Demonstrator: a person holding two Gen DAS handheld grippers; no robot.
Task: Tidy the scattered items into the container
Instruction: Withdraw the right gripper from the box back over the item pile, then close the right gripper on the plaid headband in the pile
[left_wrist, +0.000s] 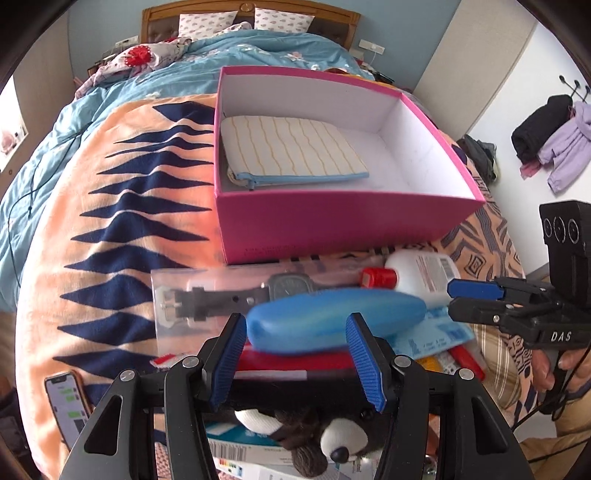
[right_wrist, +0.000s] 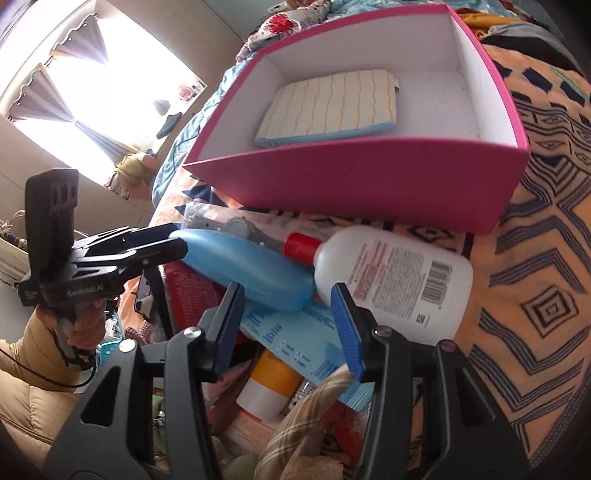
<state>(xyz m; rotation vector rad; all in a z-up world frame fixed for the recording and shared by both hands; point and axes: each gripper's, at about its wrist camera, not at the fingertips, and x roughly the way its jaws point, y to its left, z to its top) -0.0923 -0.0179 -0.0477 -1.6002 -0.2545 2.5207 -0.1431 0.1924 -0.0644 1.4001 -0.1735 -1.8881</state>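
**Pink box waits while two grippers reach into the pile**

Pink box (left_wrist: 347, 221) sits on the orange blanket (left_wrist: 110, 229), on the far side of the pile of loose things. Only a striped pouch (left_wrist: 291, 147) with a blue zip edge lies inside it, on the left part of the floor.

The left gripper (left_wrist: 295, 354) has its blue pads spread apart. A blue case (left_wrist: 332, 319) lies between them, just past the tips. I cannot tell if the pads touch it. A red flat thing (left_wrist: 295, 360) lies under the case, and a furry toy animal (left_wrist: 317, 439) sits very near the camera.

The right gripper (right_wrist: 286, 325) is spread wide too and grips nothing. Its pads hang over a light blue packet (right_wrist: 295, 332). A white bottle (right_wrist: 395, 277) with a red cap lies just right of the blue case. A yellow tube (right_wrist: 273, 380) pokes out lower down.

A watch (left_wrist: 236, 299) in a clear pack lies between the pile and the box. A phone (left_wrist: 68, 402) rests at the near left.
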